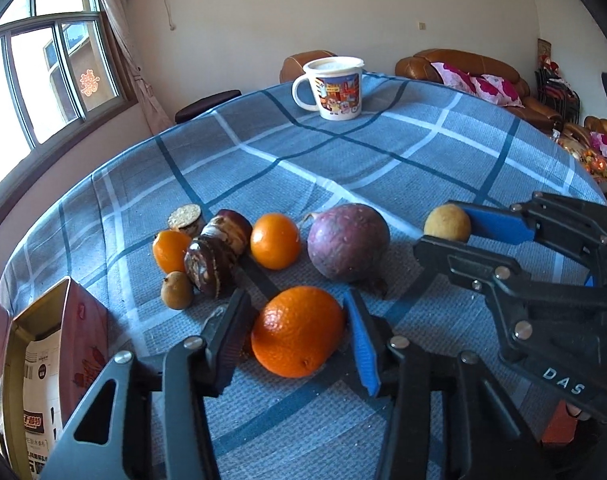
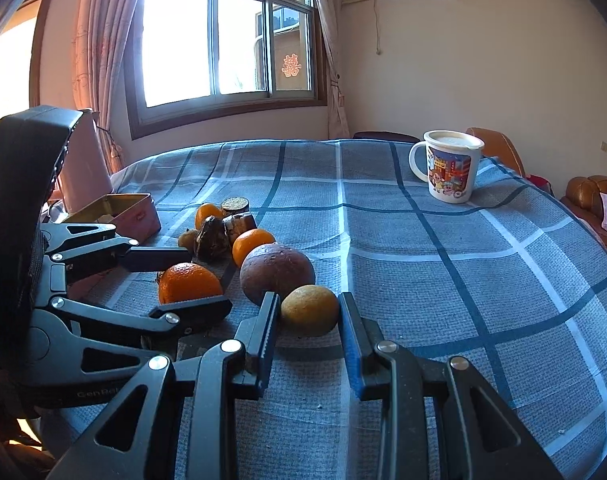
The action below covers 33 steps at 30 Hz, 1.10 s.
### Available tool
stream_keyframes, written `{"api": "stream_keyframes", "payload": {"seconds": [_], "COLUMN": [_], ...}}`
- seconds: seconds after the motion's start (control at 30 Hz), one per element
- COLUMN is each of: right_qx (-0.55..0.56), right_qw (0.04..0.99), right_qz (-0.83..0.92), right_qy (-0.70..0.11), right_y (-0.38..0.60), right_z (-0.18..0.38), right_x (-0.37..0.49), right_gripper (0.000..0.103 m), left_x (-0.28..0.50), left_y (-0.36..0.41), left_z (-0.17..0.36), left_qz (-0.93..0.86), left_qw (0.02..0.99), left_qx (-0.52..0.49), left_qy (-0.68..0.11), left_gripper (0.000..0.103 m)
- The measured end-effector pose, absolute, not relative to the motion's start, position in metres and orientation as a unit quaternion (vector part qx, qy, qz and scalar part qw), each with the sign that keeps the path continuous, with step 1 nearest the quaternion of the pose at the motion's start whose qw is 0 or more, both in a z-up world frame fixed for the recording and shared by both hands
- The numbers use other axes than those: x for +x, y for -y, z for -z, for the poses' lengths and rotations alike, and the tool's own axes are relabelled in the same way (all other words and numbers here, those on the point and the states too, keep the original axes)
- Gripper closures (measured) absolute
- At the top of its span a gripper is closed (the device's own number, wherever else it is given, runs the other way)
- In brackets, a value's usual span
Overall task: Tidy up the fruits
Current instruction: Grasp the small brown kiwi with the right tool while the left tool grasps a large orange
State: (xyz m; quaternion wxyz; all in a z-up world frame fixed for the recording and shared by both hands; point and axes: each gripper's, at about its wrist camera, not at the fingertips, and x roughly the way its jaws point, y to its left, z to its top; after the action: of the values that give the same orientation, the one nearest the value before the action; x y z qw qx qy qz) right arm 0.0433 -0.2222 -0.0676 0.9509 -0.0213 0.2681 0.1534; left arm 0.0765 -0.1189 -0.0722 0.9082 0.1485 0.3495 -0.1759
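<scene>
We have a fruit between the fingers of each gripper on the checked tablecloth (image 1: 383,168).

At far left sits an open tin box (image 1: 43,320); next come a small brown fruit (image 1: 177,290), a small orange (image 1: 169,250) and dark round cakes (image 1: 217,252), then another small orange (image 1: 275,241). Our left gripper (image 1: 297,332) is spread around the big orange (image 1: 297,330), both pads just beside its skin; whether they press it, we cannot tell. The purple passion fruit (image 1: 348,242) lies behind. Our right gripper (image 2: 309,312) brackets the yellowish fruit (image 2: 309,310), pads at its sides, grip unclear. A lidded mug (image 1: 335,88) stands far back.
</scene>
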Motion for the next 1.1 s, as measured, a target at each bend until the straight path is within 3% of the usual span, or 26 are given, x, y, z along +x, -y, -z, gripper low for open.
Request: {"api": "stream_keyframes", "payload": {"seconds": [0.37,1.1], "right_qx": [-0.027,-0.049], "right_qw": [0.956,0.963], "right_qz": [-0.15,-0.158], "right_qy": [-0.25,-0.211], "right_y": [0.221,0.216], "right_z": [0.066,0.063], "right_x": [0.037,0.026], "right_gripper": [0.072,0.072], "left_x": [0.075,0.058], "left_y": [0.094,0.077], "left_z": [0.06,0.045], "left_qz": [0.195,0.183], "left_qw": [0.923,0.948], "left_qx": [0.079,0.044], "left_qy": [-0.323,-0.257], "left_gripper": [0.058,0.058]}}
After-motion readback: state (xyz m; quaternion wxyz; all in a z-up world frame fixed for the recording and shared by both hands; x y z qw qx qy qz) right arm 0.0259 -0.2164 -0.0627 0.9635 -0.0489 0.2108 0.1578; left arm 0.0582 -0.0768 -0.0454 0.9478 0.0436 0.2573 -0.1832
